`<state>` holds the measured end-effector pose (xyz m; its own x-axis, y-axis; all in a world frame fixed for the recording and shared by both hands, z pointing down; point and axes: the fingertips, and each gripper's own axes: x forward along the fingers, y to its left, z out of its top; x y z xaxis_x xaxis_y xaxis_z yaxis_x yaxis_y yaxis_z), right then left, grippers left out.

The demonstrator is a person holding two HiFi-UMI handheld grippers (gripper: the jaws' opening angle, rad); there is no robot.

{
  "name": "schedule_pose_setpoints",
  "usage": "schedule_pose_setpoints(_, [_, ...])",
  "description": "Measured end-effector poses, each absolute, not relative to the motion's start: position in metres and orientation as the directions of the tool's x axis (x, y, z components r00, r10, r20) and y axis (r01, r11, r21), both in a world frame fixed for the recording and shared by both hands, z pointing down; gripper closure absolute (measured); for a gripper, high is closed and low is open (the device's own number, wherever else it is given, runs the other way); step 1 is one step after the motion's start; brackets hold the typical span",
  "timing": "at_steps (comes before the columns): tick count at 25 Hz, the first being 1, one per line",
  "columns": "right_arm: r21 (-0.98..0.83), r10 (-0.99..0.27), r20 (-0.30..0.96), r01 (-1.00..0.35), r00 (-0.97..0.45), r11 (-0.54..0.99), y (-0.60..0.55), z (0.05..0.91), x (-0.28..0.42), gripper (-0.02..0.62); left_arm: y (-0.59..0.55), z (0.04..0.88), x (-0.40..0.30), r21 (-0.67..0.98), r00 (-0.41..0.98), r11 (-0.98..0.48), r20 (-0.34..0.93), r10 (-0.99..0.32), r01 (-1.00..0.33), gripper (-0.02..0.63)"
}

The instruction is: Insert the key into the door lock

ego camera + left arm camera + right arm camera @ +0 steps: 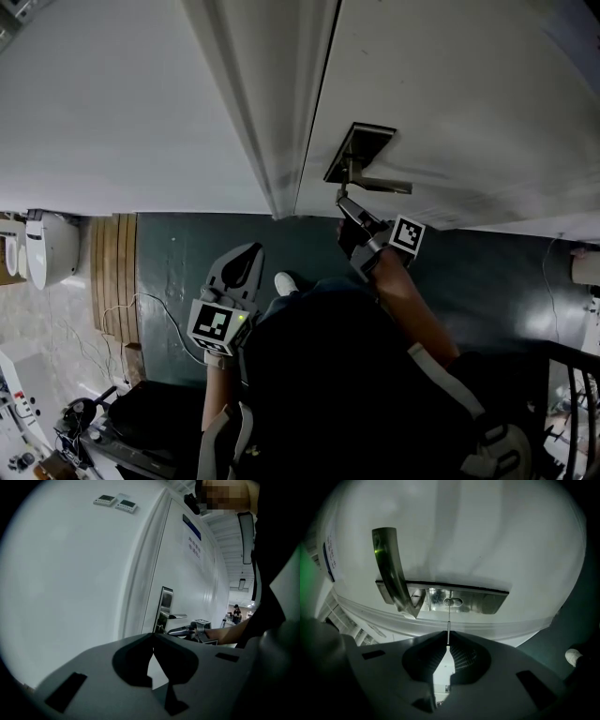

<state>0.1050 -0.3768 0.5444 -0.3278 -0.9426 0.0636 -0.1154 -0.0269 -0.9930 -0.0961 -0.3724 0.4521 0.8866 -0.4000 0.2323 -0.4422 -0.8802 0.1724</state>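
Right gripper (448,644) pinches a thin metal key (448,630) at the oval keyhole (453,602); left gripper (153,637) fingers (201,651) pressed together.

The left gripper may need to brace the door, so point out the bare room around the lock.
Free: the door face beyond the free end of the handle, away from the lock plate; also the wall left of the door frame. Crowded: the plate's lower end, where the right gripper holds the key at the keyhole.

Head view overhead, gripper views facing lock (453,602)
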Motion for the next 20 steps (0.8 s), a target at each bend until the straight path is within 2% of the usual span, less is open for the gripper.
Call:
schedule_pose_setpoints(13, [-0.993, -0.952, 0.085, -0.108, -0.294, -0.056, -0.377, 0.544, 0.113, 0.563, -0.374, 0.453, -0.093, 0.174, 0.890, -0.883, 0.231, -0.394, -0.436, 0.597])
schedule_pose_setpoints(20, [-0.992, -0.970, 0.099, -0.103, -0.222, -0.078, -0.378, 0.542, 0.124, 0.563, -0.377, 0.454, -0.091, 0.173, 0.890, -0.884, 0.234, -0.391, -0.434, 0.597])
